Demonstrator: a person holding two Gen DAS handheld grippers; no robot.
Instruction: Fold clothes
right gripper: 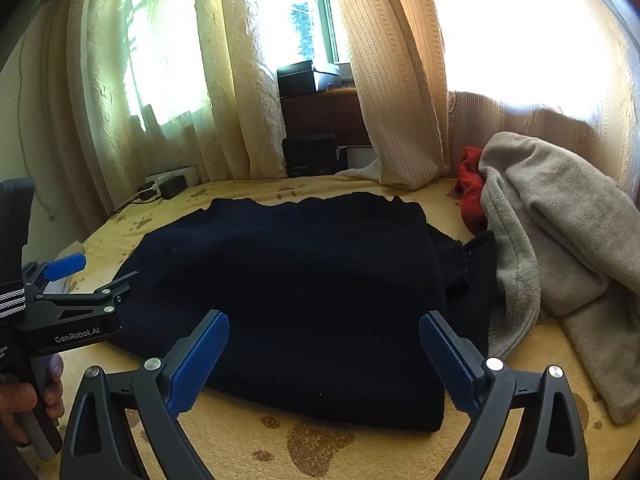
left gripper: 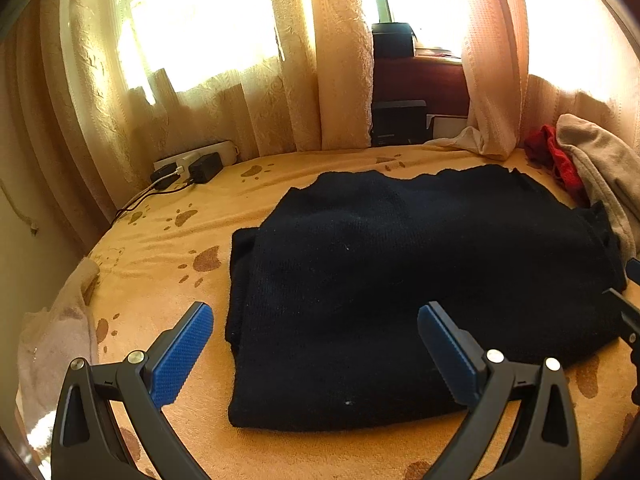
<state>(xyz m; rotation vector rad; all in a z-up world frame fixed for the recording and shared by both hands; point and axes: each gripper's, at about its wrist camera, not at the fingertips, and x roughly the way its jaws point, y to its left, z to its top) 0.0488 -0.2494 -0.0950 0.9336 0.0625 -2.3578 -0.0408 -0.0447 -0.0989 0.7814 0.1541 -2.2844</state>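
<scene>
While the yellow paw-print blanket (left gripper: 168,240) runs up to sunlit curtains (left gripper: 340,80), the folded black sweater (left gripper: 400,280) sits dead center, left gripper (left gripper: 316,356) and right gripper (right gripper: 324,360) both spread wide holding nothing, and only the right view shows the person's hand (right gripper: 24,400) at 8 o'clock.

Both wrist cameras face the window (seemingly side by side), sharing the black sweater (left gripper: 400,288).
</scene>
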